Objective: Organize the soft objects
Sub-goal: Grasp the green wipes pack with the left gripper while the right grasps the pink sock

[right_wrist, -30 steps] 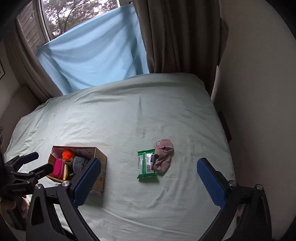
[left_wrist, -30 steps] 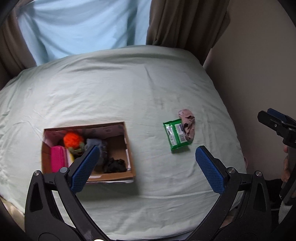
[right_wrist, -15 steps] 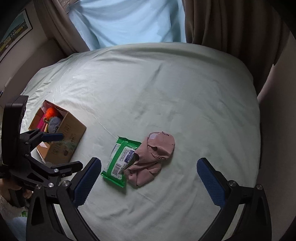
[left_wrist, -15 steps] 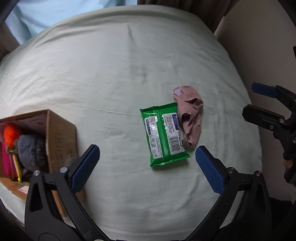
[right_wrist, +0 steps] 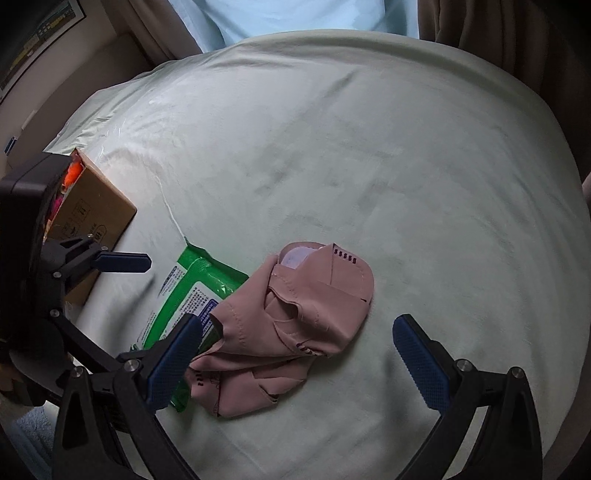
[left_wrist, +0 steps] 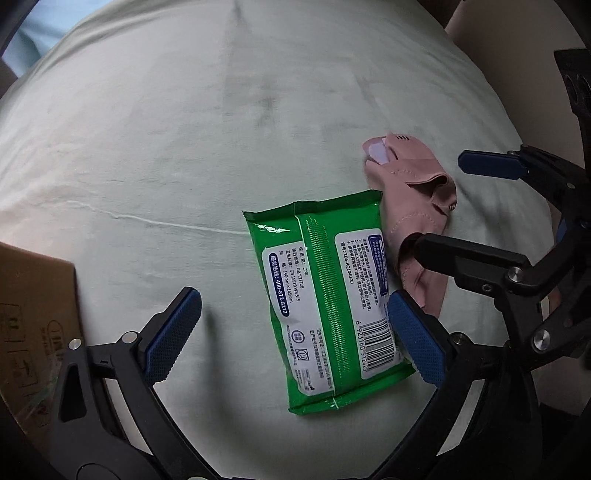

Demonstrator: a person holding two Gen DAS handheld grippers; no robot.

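Observation:
A green wipes pack lies flat on the pale green bed sheet. A crumpled pink cloth rests against the pack's right edge and partly on it. My left gripper is open, low over the pack, with its pads on either side of it. My right gripper is open and straddles the pink cloth without touching it. In the left wrist view, my right gripper reaches in from the right around the cloth. The pack is partly hidden under the cloth.
An open cardboard box stands on the sheet to the left, with an orange toy showing inside. One corner of the box shows at the left edge. Brown curtains hang behind the bed.
Both grippers have come down and closer to the pack and the pink cloth, which now fill the views. The box has slid to the left edge. Both stay open.

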